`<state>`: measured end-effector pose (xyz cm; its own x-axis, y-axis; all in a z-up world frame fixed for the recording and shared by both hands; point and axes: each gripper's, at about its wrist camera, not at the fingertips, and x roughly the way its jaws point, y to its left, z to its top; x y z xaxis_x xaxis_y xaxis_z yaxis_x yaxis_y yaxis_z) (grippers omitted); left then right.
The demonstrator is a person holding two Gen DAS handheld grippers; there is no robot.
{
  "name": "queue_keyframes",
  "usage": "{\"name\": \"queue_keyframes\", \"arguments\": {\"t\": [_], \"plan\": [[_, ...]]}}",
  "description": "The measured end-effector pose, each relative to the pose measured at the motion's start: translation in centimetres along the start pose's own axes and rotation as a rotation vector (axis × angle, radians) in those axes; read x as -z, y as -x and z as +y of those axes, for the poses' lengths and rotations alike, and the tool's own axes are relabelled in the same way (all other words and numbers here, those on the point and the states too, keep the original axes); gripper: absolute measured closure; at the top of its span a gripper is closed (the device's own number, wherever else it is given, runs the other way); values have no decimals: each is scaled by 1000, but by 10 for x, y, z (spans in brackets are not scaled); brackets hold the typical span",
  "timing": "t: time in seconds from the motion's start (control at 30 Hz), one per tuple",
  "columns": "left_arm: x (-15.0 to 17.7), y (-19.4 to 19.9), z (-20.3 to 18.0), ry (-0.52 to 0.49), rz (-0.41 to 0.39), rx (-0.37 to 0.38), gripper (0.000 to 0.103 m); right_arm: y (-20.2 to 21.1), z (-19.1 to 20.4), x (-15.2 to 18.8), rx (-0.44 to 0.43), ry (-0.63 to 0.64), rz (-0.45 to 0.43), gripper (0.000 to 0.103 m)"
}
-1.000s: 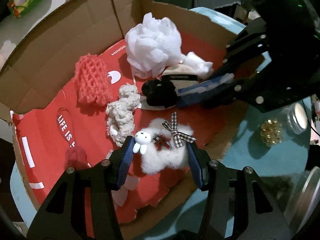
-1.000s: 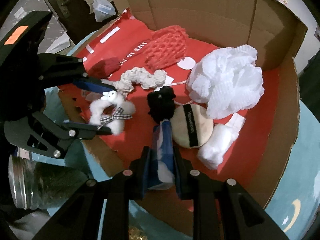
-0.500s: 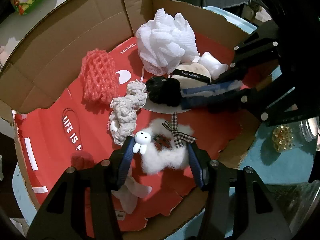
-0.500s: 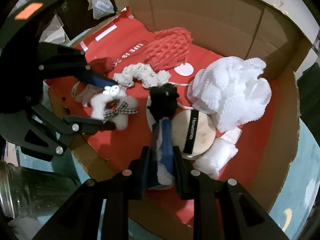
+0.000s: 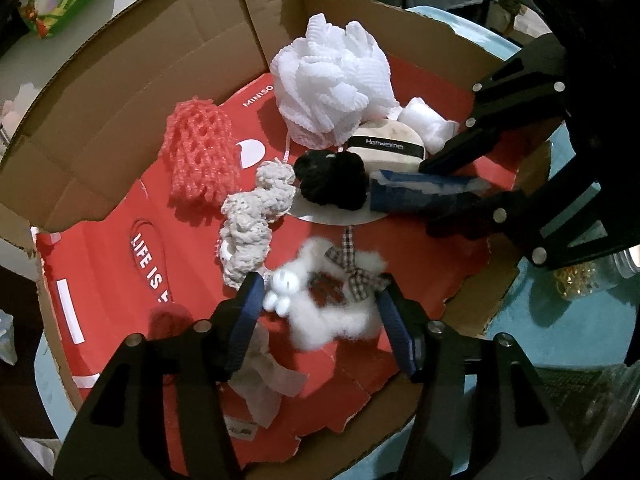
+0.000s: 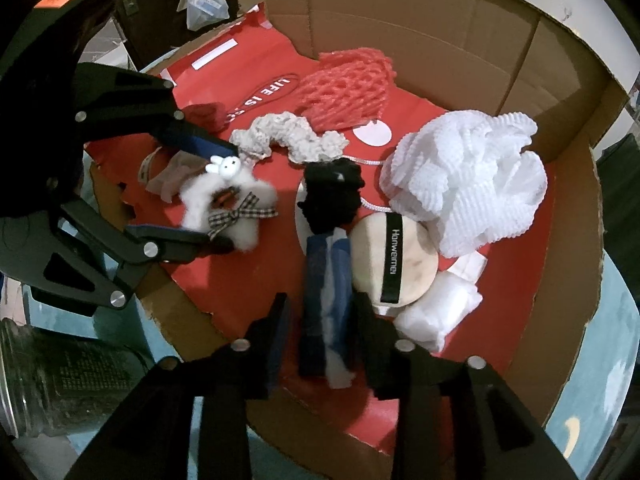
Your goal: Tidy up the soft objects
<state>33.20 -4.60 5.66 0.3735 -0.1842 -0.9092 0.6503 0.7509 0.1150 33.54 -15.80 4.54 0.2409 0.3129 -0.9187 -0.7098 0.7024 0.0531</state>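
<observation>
A cardboard box (image 5: 132,80) lined with red paper holds soft things. My left gripper (image 5: 320,304) is open around a white fluffy scrunchie (image 5: 332,312) with a rabbit charm and a checked bow; it also shows in the right wrist view (image 6: 228,208). My right gripper (image 6: 320,312) is open, its jaws spread on either side of a blue-and-white sponge (image 6: 326,288) that lies on the red paper; the sponge also shows in the left wrist view (image 5: 424,192). A black scrunchie (image 6: 332,196) lies just past the sponge.
In the box lie a white bath pouf (image 6: 464,184), a round beige powder puff (image 6: 394,264), a red foam net (image 6: 348,88), a grey knitted scrunchie (image 6: 288,140) and a white wad (image 6: 436,312). A glass jar (image 6: 52,384) stands outside the box.
My right gripper has opened and let go of the blue-and-white sponge. My left gripper has lifted slightly, and the white scrunchie between its fingers looks blurred.
</observation>
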Motion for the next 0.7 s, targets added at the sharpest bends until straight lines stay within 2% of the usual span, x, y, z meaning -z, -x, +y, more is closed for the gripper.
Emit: {"name": "queue_keyframes", "arguments": {"t": [0.07,0.17,0.23,0.3,0.33,0.4,0.53,0.67,0.7], "plan": [[0,2,1,6,-1,-4,46,1,1,1,9,1,-4,65],[1,6,3,21,-6,-2,40,10,0,2,9,-13,-24,62],[2,11,5,34,-19,-9,40,19,0,3,2,-28,-43,50],[5,17,8,48,-30,-12,38,29,1,4,12,-37,-67,44],[6,21,9,58,-34,-14,34,35,1,5,24,-44,-81,42],[11,29,12,90,-45,-26,30,46,1,7,43,-70,-99,36],[25,46,16,181,-69,-61,30,67,4,14,123,-135,-143,22],[40,58,21,288,-72,-65,29,81,4,25,157,-220,-161,18],[44,62,22,320,-77,-65,27,83,5,26,161,-241,-166,13]]}}
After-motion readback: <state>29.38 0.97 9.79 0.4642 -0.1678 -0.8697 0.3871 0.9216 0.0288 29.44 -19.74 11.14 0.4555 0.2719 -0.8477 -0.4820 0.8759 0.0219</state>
